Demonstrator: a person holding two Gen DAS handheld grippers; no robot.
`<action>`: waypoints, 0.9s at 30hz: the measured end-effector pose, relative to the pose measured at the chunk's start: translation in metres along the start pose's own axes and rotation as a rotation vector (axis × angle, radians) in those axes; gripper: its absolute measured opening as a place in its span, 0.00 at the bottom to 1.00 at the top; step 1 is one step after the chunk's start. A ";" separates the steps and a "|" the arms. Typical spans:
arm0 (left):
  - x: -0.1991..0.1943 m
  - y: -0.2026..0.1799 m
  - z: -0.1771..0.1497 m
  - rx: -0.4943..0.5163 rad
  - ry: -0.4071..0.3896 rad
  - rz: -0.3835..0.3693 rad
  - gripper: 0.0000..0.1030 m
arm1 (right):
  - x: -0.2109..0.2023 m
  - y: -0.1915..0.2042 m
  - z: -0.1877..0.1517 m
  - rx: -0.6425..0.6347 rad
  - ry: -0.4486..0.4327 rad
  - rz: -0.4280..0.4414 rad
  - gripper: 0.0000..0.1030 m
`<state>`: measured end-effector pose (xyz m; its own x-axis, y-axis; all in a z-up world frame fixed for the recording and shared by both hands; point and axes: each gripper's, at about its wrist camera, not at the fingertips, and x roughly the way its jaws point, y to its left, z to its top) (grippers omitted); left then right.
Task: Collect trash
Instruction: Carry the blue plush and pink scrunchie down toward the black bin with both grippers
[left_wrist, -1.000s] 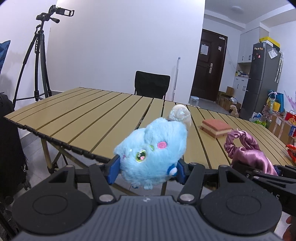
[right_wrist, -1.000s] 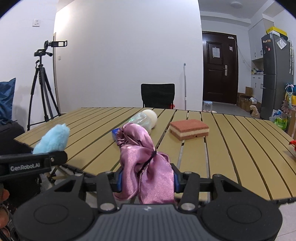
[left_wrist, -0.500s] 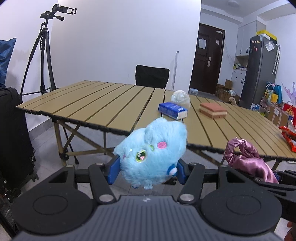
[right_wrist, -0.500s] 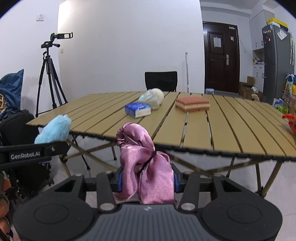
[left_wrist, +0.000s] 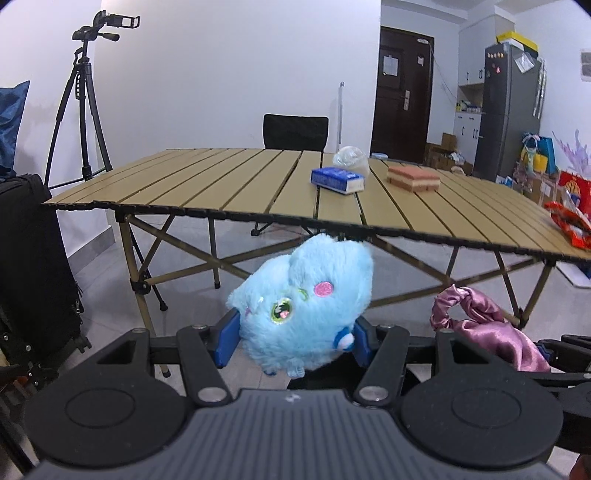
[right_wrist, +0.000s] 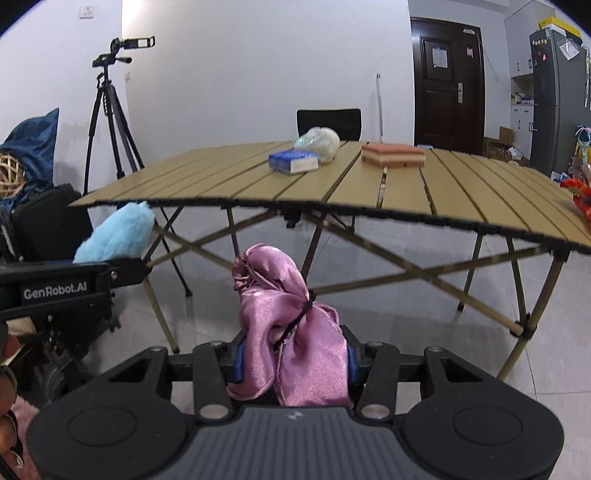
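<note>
Now we hold both tongs full, off the near edge of the surface (left_wrist: 229, 177) and lower than it. The left tongs (left_wrist: 293, 341) are closed on the blue plush toy (left_wrist: 303, 310); the right tongs (right_wrist: 291, 360) are closed on the pink satin cloth (right_wrist: 291, 332). W/ respect to the surface, what is left lies ahead and above us: blue box (right_wrist: 294, 161), crumpled plastic bag (right_wrist: 321, 142) just behind it, sponge block (right_wrist: 392, 155) to its right. Red wrapper (left_wrist: 569, 225) sits at the right end, so we judge the right hand is nearer to it. No bin is visible.
</note>
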<state>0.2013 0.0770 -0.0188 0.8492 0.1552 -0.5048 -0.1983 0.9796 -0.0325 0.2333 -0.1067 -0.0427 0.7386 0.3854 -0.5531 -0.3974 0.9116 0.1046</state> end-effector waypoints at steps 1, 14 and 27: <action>-0.002 0.000 -0.003 0.005 0.005 -0.001 0.58 | -0.001 0.001 -0.003 -0.001 0.009 0.000 0.44; -0.012 -0.007 -0.044 0.084 0.072 -0.012 0.58 | 0.001 0.004 -0.048 -0.004 0.138 -0.020 0.44; 0.003 0.003 -0.068 0.095 0.186 -0.011 0.58 | 0.018 -0.009 -0.072 0.022 0.279 -0.070 0.45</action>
<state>0.1700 0.0714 -0.0785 0.7444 0.1270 -0.6556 -0.1352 0.9901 0.0383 0.2109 -0.1184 -0.1131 0.5842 0.2698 -0.7654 -0.3366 0.9387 0.0740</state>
